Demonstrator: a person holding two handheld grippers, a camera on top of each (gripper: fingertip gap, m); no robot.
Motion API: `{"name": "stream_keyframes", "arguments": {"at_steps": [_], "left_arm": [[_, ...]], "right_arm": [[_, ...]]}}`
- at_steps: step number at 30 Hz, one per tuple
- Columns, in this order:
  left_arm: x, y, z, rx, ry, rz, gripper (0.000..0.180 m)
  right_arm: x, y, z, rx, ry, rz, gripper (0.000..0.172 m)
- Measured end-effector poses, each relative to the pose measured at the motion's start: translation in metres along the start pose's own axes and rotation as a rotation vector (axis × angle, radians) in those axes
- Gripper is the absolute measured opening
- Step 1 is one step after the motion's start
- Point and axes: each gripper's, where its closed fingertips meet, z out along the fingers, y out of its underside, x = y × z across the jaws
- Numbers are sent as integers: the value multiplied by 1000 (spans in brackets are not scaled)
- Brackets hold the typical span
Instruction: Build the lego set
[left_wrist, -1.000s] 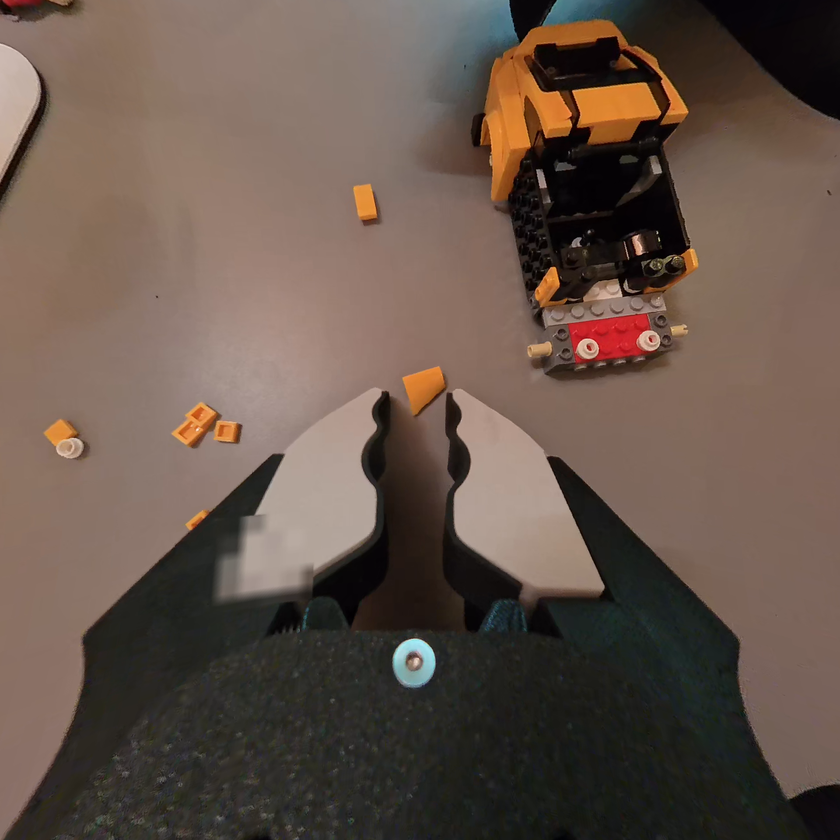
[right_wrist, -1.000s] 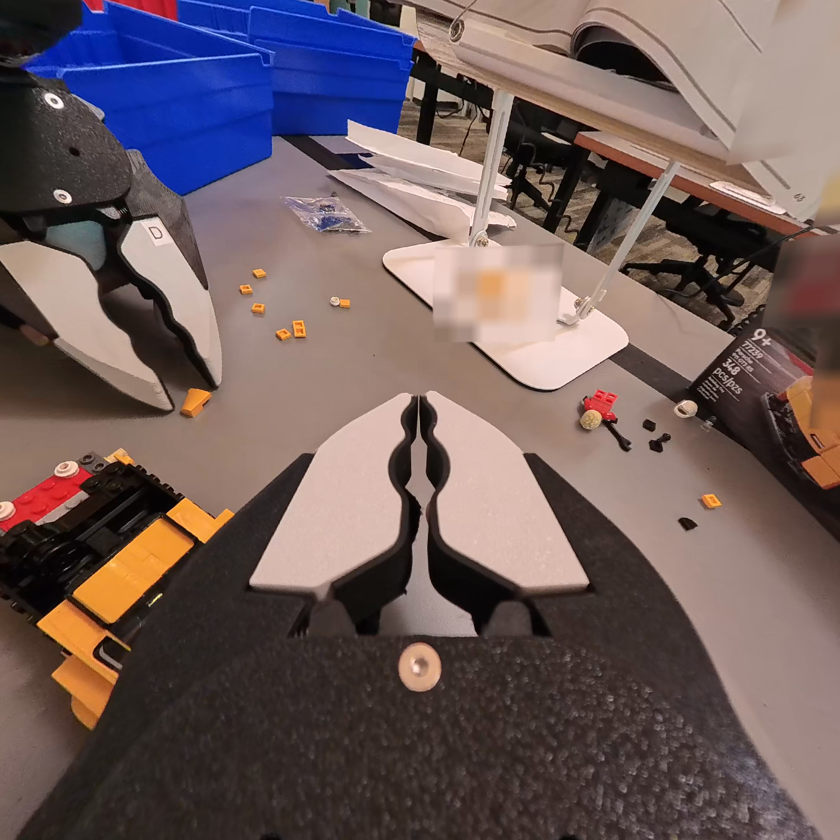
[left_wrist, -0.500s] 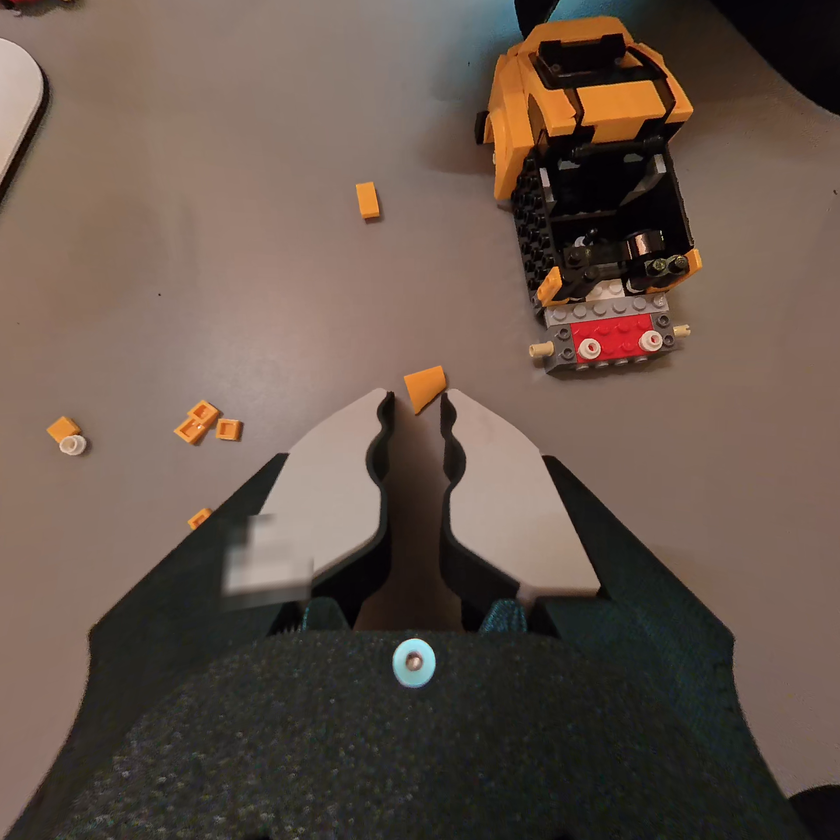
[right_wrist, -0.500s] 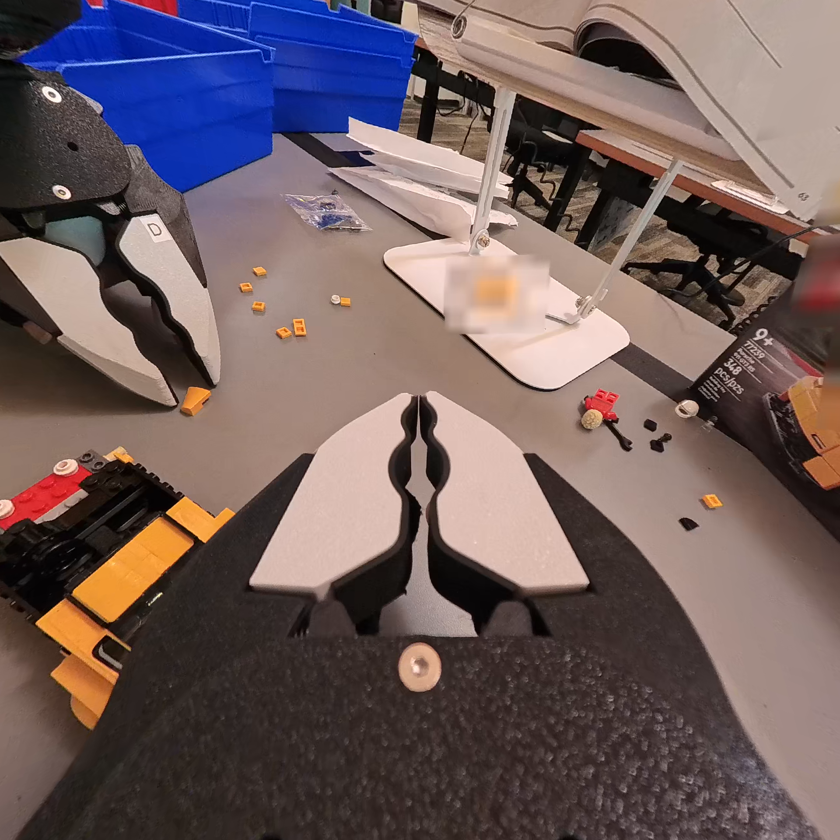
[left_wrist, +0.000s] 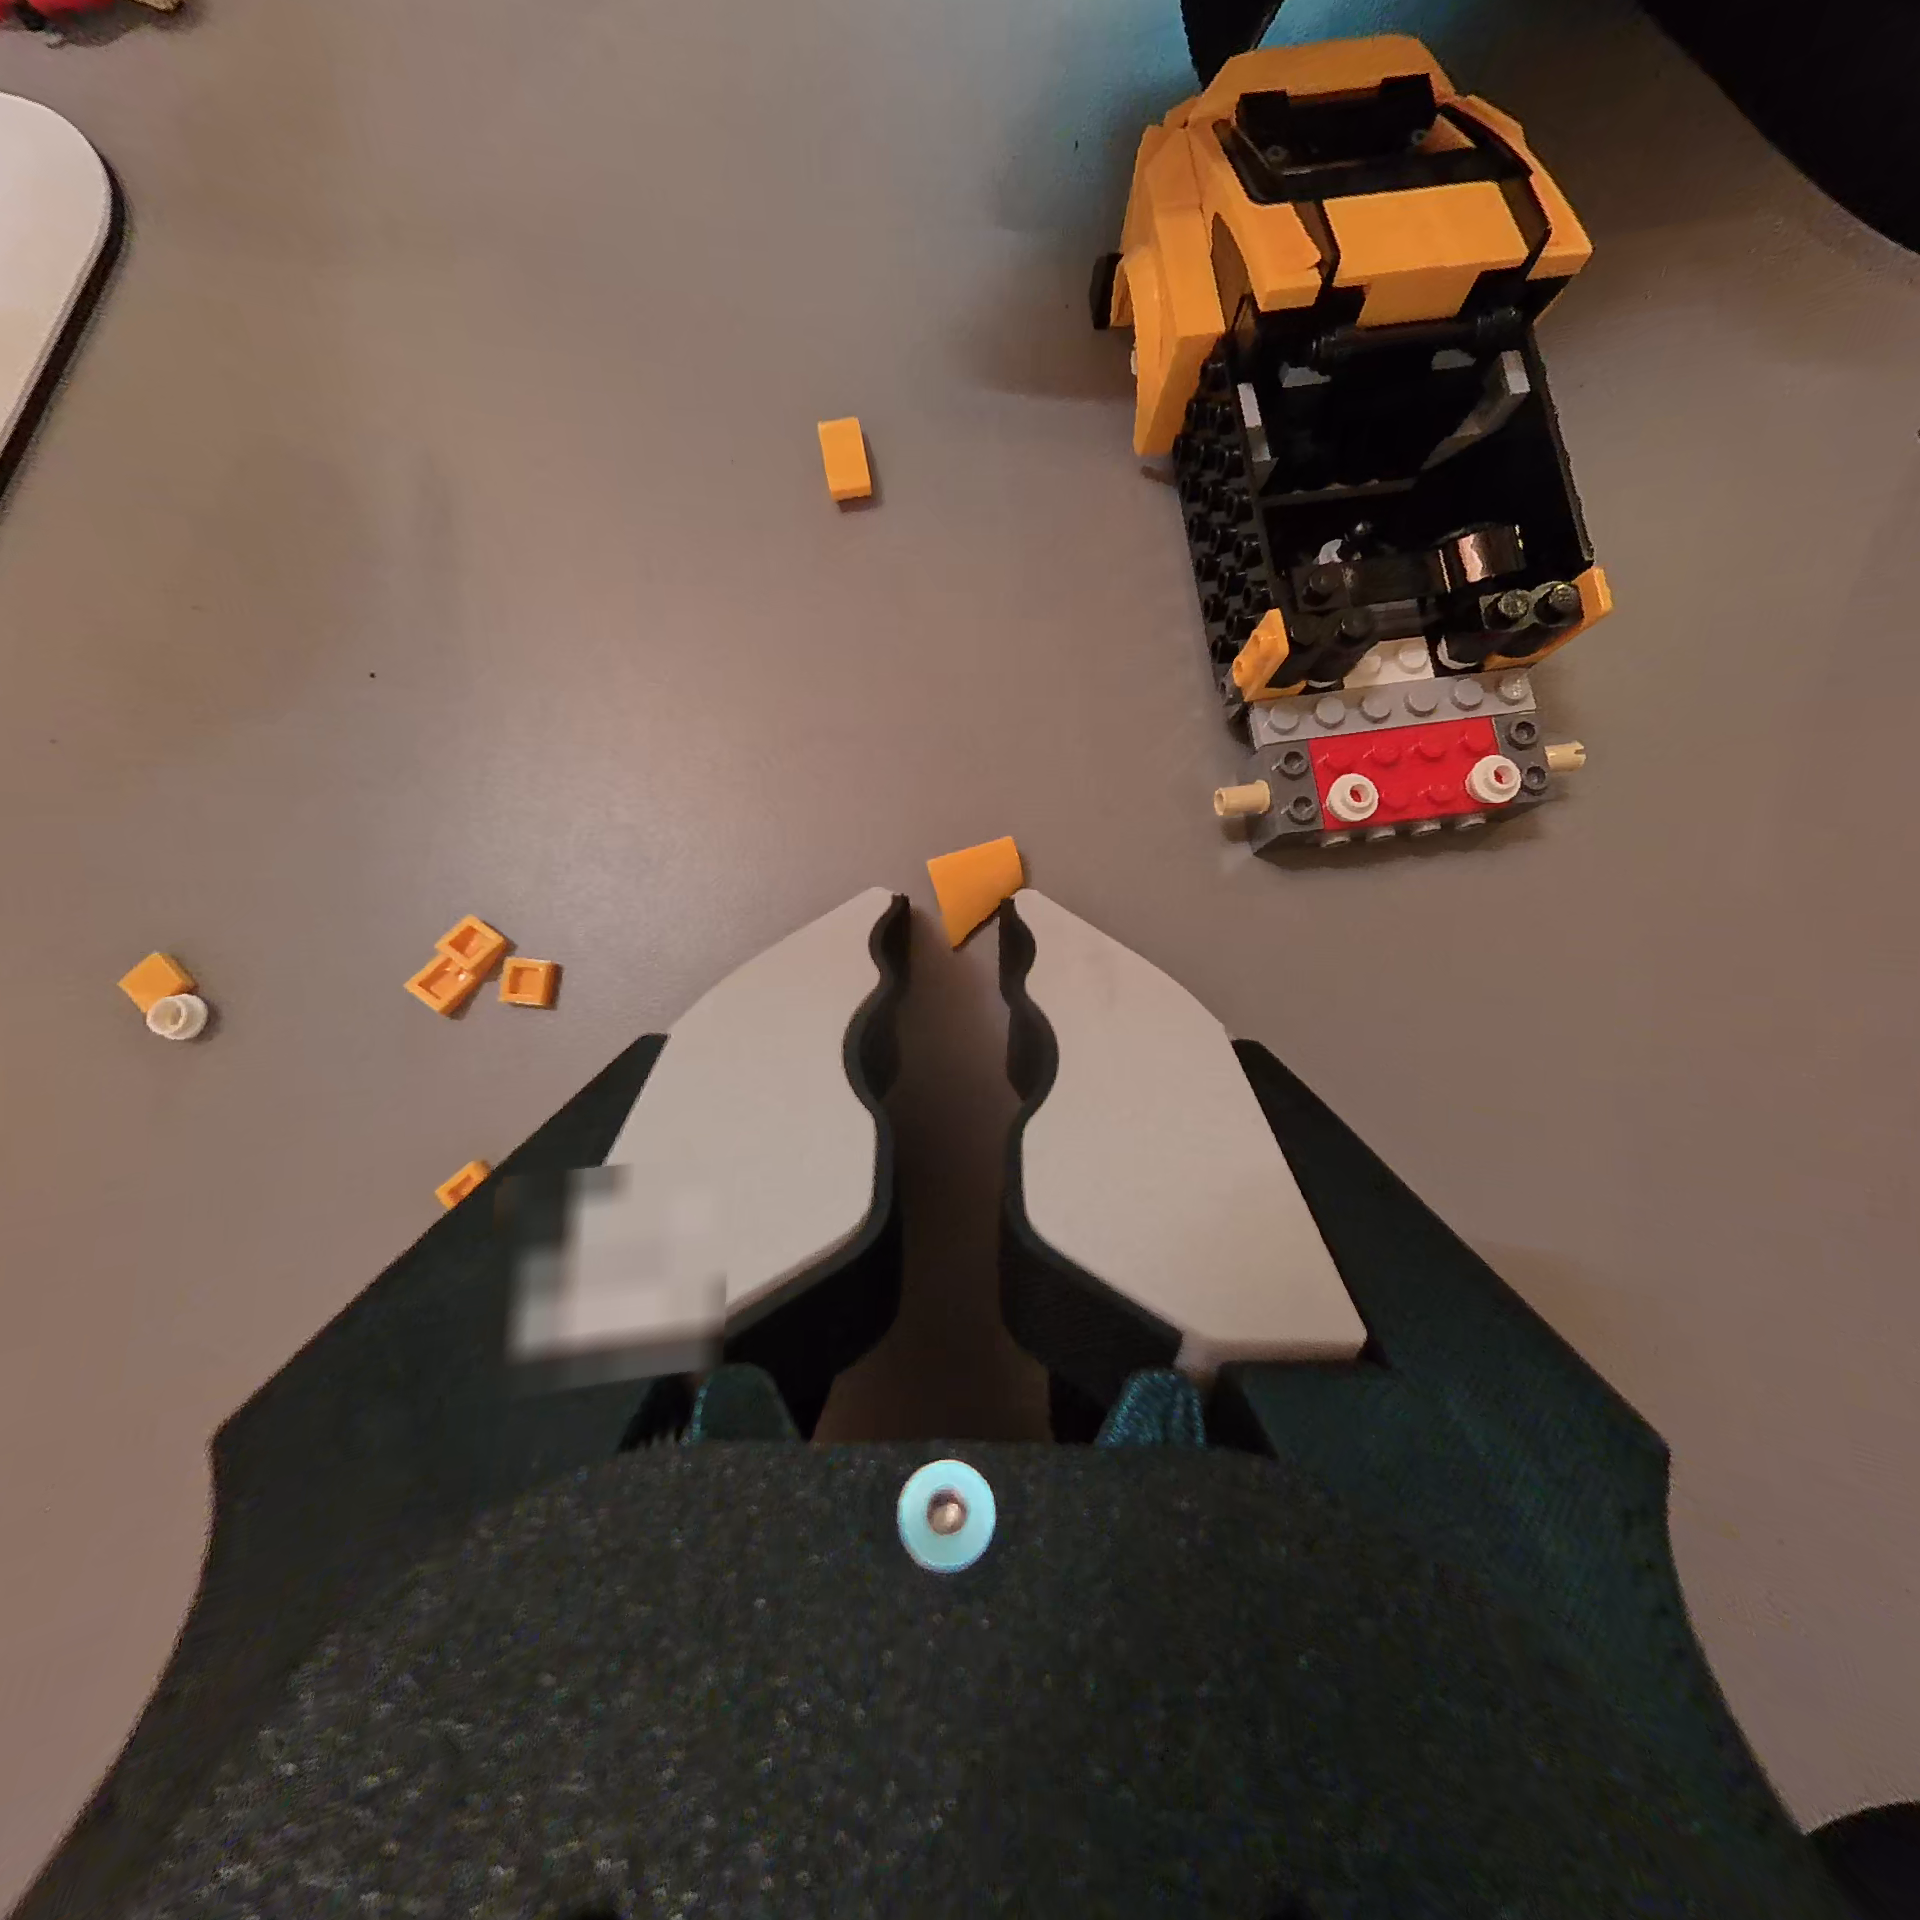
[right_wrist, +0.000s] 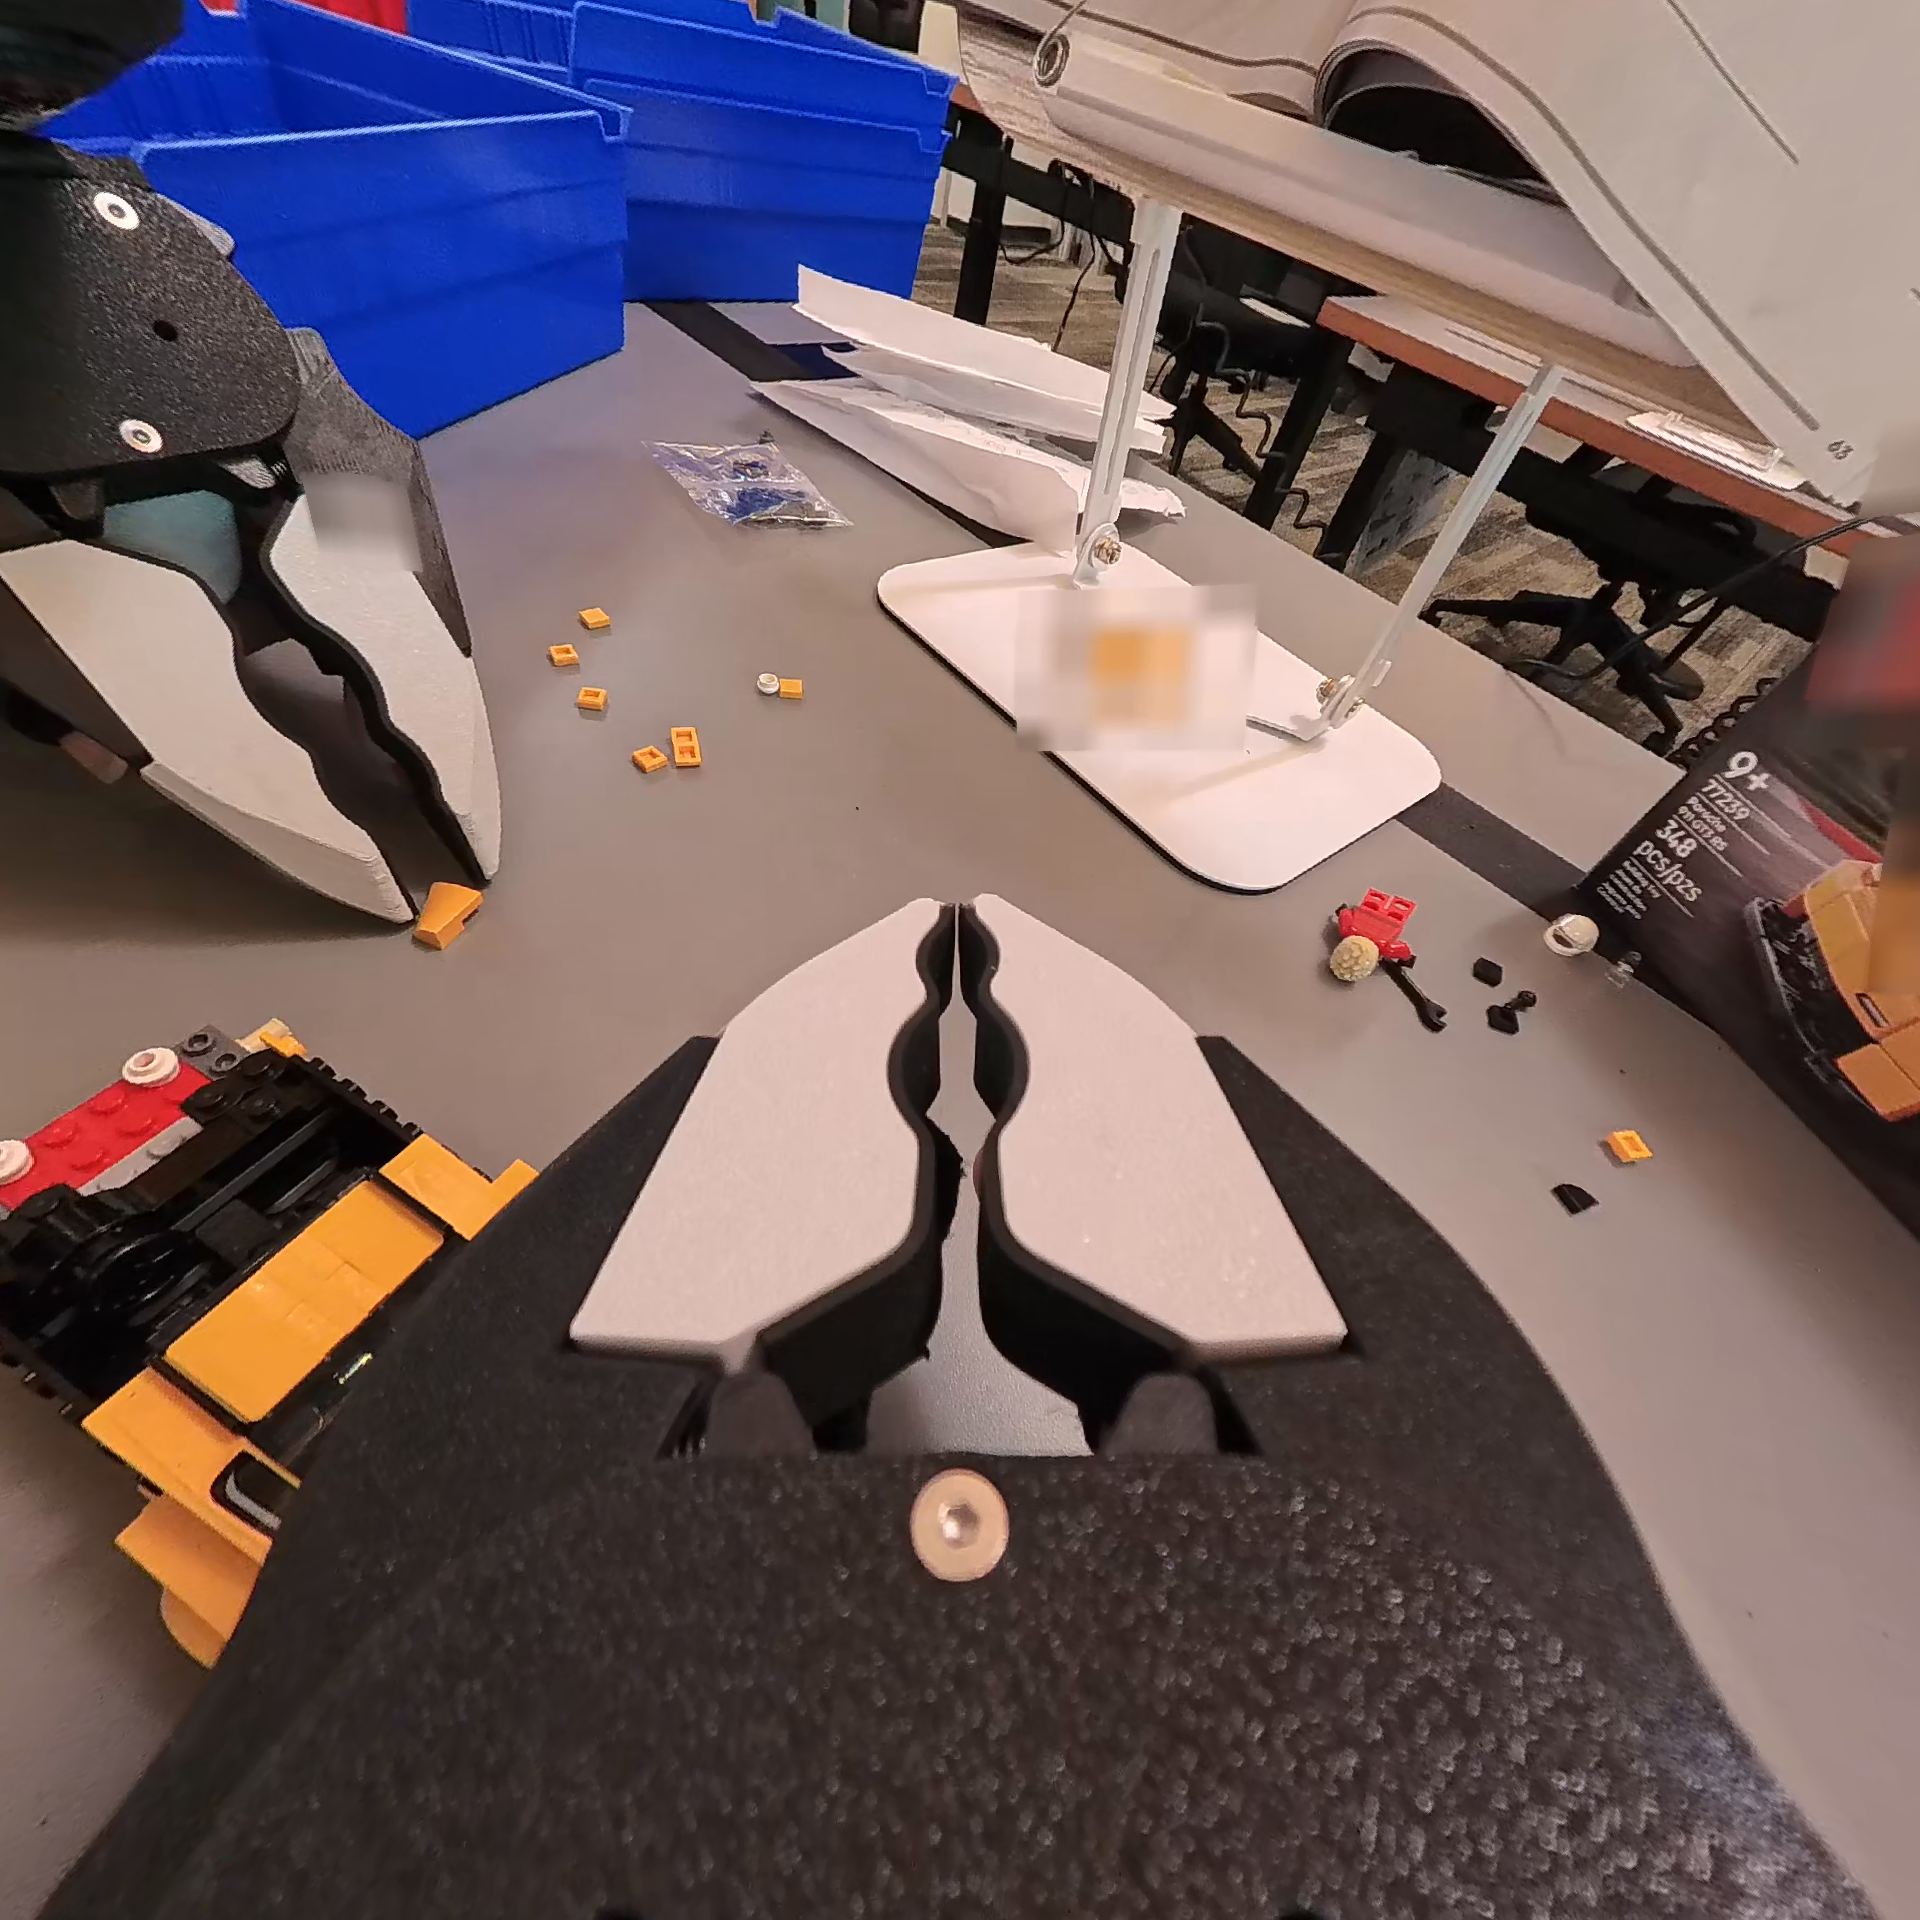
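Left tongs (left_wrist: 951, 914) narrowly spread astride small orange sloped plastic brick (left_wrist: 971, 883) on grey tabletop (left_wrist: 520, 623), right fingertip (left_wrist: 1023, 909) touching; right tongs (right_wrist: 956, 912) pressed together, bare. Hazard: off-centre pinch likely to skid brick away.

The left gripper (left_wrist: 951, 909) has its two fingers closer together now than a moment ago. The little orange wedge piece (left_wrist: 971, 883) on the gray table (left_wrist: 520, 623) sits at the tips, and one fingertip (left_wrist: 1023, 909) now touches its edge. There is a gap on the other side.
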Motion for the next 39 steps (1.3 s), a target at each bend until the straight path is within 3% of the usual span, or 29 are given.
{"name": "stream_keyframes", "arguments": {"at_steps": [24,32,39], "left_arm": [[-5,0,-1,2,-28,-4,16],[-24,-16,-13,113,-123,-38,20],[-30,-20,-19,151,-148,-54,20]], "right_arm": [[0,1,0,-1,0,-1,0],[-1,1,-1,-3,-9,7,0],[-18,14,2,-117,-159,-114,7]]}}
